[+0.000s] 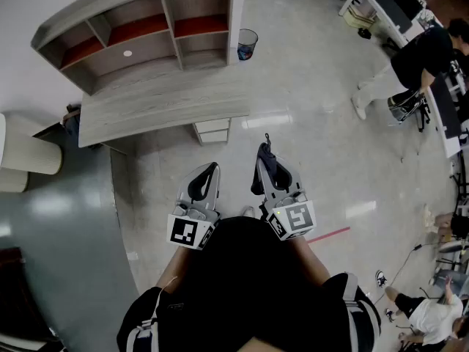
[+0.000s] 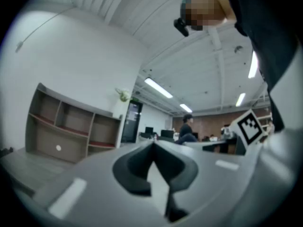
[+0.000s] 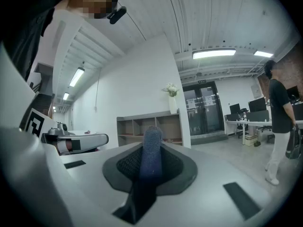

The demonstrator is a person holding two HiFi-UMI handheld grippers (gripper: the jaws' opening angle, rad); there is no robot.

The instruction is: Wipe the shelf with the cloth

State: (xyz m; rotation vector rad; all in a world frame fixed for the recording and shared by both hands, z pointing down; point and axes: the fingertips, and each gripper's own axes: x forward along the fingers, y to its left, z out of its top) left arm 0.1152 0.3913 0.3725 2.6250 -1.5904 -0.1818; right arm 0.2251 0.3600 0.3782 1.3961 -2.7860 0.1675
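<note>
The right gripper pinches the dark cloth by a thin fold; the left gripper is closed, empty. The wall shelf stands well ahead (behind a grey desk), so that slight hold could probably slip mid-wipe.

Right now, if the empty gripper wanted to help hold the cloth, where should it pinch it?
Pinch the free end of the cloth that sticks out past the fingers of the right gripper, coming from the left, where the shut left gripper sits. The rest is clamped between those fingers or bunched behind them, so that tip is probably easiest to reach.
</note>
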